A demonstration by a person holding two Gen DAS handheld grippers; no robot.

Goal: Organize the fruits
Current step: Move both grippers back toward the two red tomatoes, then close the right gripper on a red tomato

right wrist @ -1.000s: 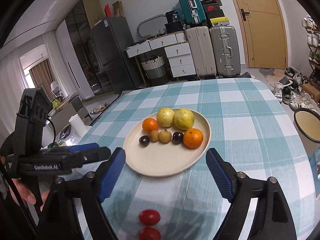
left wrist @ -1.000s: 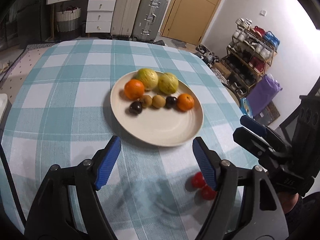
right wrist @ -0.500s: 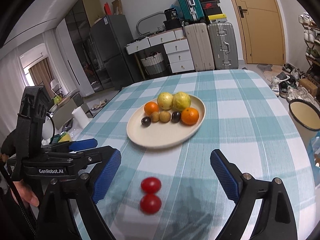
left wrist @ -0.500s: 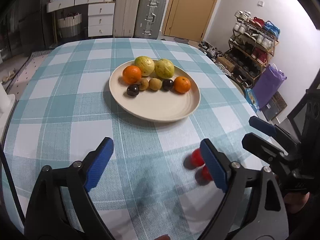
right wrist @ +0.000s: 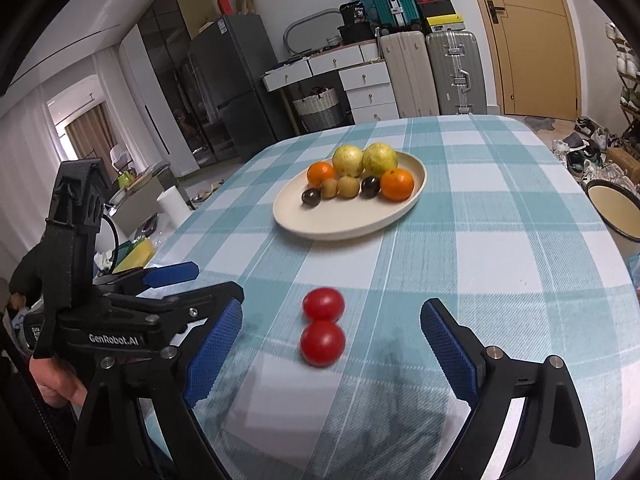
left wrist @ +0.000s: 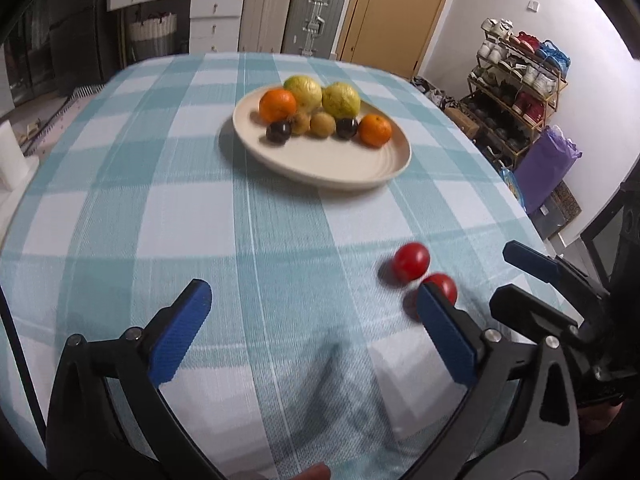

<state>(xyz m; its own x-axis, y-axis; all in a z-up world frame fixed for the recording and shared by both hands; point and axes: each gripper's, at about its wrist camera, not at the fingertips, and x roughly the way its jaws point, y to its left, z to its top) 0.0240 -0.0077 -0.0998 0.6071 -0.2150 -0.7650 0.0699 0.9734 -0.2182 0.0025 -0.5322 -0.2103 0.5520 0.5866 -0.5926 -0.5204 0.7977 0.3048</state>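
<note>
Two red cherry tomatoes [right wrist: 323, 303] [right wrist: 322, 343] lie touching on the checked tablecloth, short of my right gripper [right wrist: 333, 312], which is open with them lined up between its fingers. In the left wrist view the same tomatoes [left wrist: 411, 261] [left wrist: 444, 285] sit to the right, one partly behind my finger. My left gripper [left wrist: 312, 292] has its jaws opening wide over bare cloth with nothing between them. Farther back, a cream plate [left wrist: 360, 176] [right wrist: 340, 224] carries two oranges, two yellow-green fruits and several small brown and dark ones.
The round table's edge curves away close on the right, with a cream bowl [right wrist: 616, 208] and a shoe rack [left wrist: 516, 80] beyond it. Suitcases [right wrist: 432, 72] and drawers stand behind the table. A hand holds the left gripper's body [right wrist: 100, 320].
Both grippers have pulled back from the plate and sunk toward the cloth. The left jaws have spread wider. The tomatoes have come fully into view ahead of the right gripper's fingers.
</note>
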